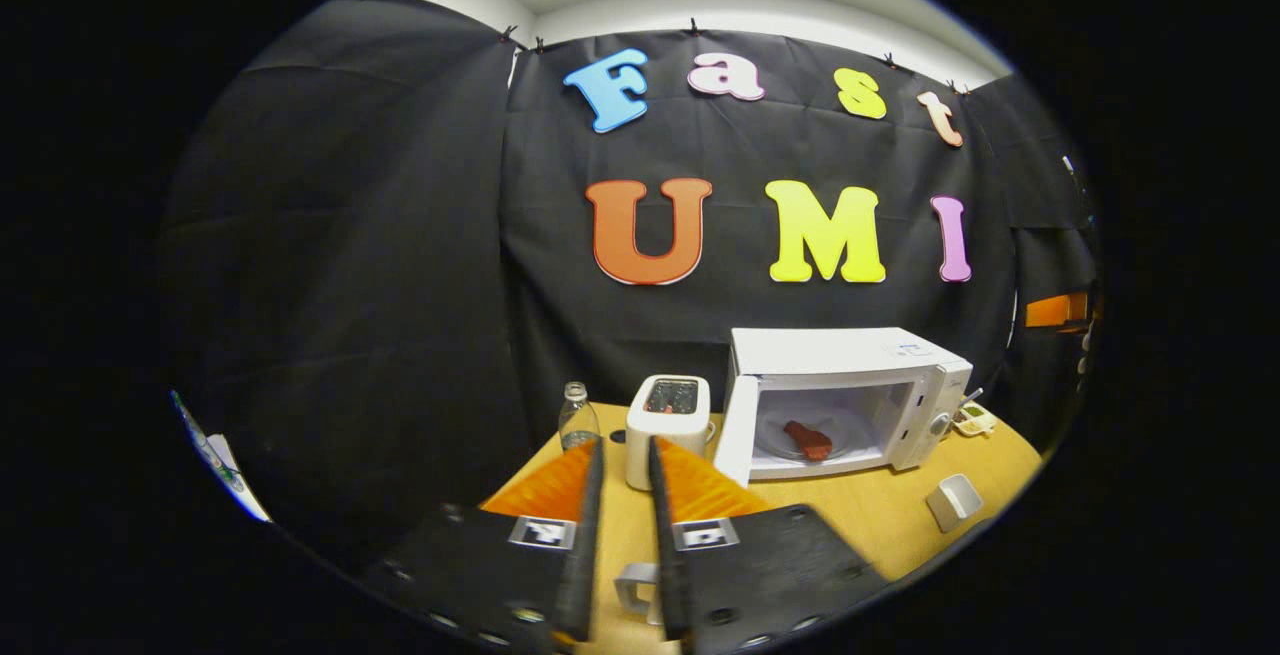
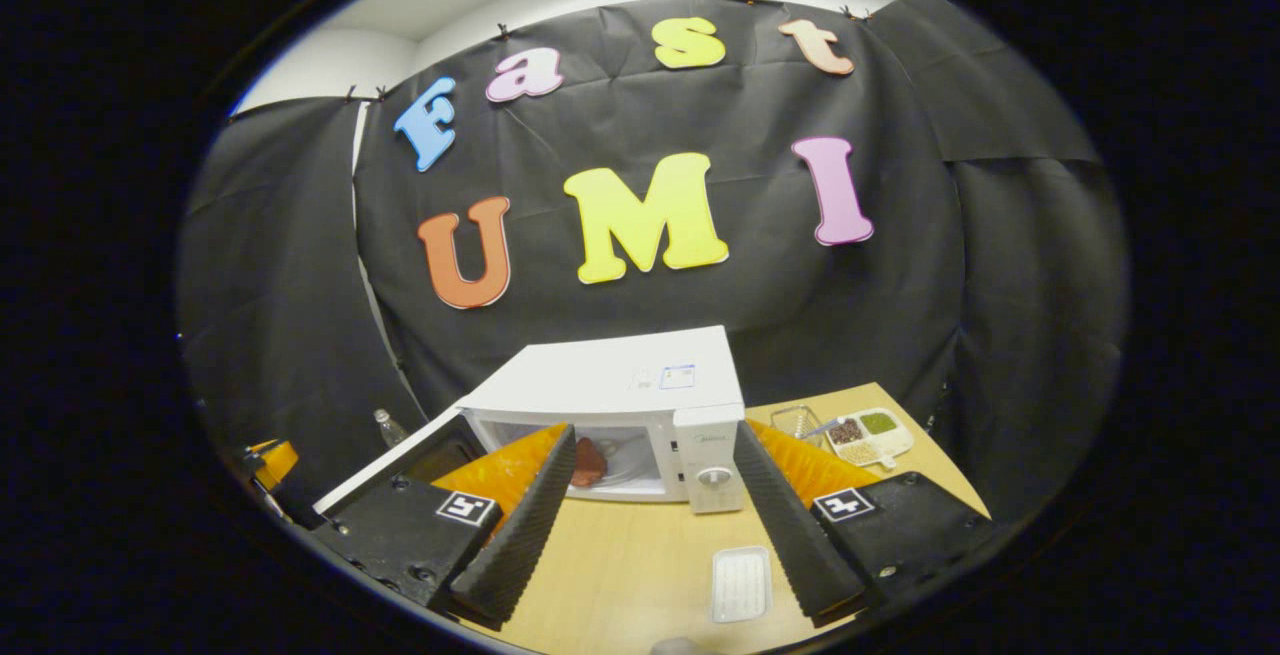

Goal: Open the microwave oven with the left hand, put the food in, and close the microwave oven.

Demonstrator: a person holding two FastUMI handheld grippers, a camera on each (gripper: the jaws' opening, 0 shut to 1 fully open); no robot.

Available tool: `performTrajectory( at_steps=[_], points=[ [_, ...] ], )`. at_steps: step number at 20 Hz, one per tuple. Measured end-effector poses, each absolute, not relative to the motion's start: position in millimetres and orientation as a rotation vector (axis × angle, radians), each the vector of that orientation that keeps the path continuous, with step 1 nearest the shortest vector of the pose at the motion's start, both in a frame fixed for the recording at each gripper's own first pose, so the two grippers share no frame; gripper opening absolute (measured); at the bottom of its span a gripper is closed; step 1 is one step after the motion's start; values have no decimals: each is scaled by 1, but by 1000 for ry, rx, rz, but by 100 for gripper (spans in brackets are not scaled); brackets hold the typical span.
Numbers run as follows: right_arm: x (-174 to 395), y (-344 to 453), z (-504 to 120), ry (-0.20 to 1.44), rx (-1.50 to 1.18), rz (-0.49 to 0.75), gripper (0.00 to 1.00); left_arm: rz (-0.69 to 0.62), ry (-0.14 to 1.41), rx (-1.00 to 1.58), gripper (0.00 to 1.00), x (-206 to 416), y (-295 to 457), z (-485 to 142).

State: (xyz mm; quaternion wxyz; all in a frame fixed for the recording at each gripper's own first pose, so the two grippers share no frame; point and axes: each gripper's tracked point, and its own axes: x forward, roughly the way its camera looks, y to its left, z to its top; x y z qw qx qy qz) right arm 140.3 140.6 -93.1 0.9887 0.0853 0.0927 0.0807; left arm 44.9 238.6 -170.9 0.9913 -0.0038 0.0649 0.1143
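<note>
Left gripper: in the left gripper view we are seeing the left gripper [image 1: 625, 455] at the bottom centre of the frame, its fingers drawn close with a narrow gap between them and nothing pinched, hanging above the wooden table [image 1: 880, 510].
Right gripper: in the right gripper view the right gripper [image 2: 650, 440] is sitting low in the frame with its fingers spread wide and holding nothing.
Microwave: we are looking at the white box-shaped microwave oven [image 1: 840, 355] right of centre, on the table; its white door [image 1: 733, 430] is standing swung open on the left side.
Food: the reddish-brown piece of food [image 1: 808, 440] is lying inside the oven's cavity on the pale turntable plate [image 1: 850, 425]; in the right gripper view it is peeking out just beside the left finger.
Nearby: a white toaster [image 1: 668, 425] is standing just left of the door, a clear plastic bottle [image 1: 577, 420] farther left, a small white square dish [image 1: 953, 500] at lower right.
Far side: a white divided tray of grains [image 2: 868, 435] is sitting right of the oven; a small white rectangular tray [image 2: 740, 583] is lying near the bottom edge.
</note>
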Motion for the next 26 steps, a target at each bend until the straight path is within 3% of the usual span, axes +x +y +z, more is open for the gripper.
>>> performTrajectory(
  at_steps=[2, 5, 6, 7, 8, 11, 12, 13, 14, 15, 16, 17, 18, 21, 22, 23, 24, 26],
  points=[
    [131, 132, -93, 196, 187, 158, 91, 236, 149, -21, 0, 46, 250, -188],
    [123, 119, -97, 214, 186, 140, 91, 256, 170, 27, 0, 45, 265, -215],
    [121, 115, -98, 222, 193, 133, 91, 256, 192, 30, 10, 45, 269, -225],
    [117, 113, -100, 229, 200, 129, 91, 253, 218, 18, 10, 45, 270, -238],
    [113, 111, -102, 235, 202, 124, 91, 245, 239, 2, 0, 46, 269, -251],
    [104, 103, -109, 254, 224, 107, 92, 209, 255, -31, 0, 40, 253, -264],
    [101, 99, -113, 262, 234, 94, 100, 195, 247, -16, 0, 44, 247, -265],
    [97, 96, -116, 270, 243, 84, 100, 192, 252, 9, 0, 41, 241, -266],
    [95, 94, -120, 278, 252, 76, 91, 173, 255, 15, 0, 42, 238, -270],
    [91, 91, -124, 285, 258, 68, 100, 156, 244, 18, 0, 44, 234, -268],
    [89, 88, -128, 293, 263, 54, 91, 145, 258, 15, 0, 44, 231, -272],
    [86, 86, -131, 300, 267, 50, 100, 134, 268, 11, 0, 45, 227, -277],
    [82, 85, -132, 305, 272, 47, 91, 117, 277, 1, 0, 45, 221, -279],
    [77, 79, -136, 312, 270, 32, 91, 84, 283, -10, 0, 43, 199, -286],
    [76, 77, -138, 316, 271, 31, 100, 59, 282, -31, 0, 45, 186, -287],
    [74, 73, -143, 328, 272, 24, 100, 40, 282, -47, 0, 46, 174, -288],
    [72, 70, -146, 338, 279, 20, 91, 18, 281, -57, 0, 49, 160, -289],
    [67, 63, -149, 344, 287, 5, 92, -24, 277, -66, 0, 53, 132, -290]
  ],
)
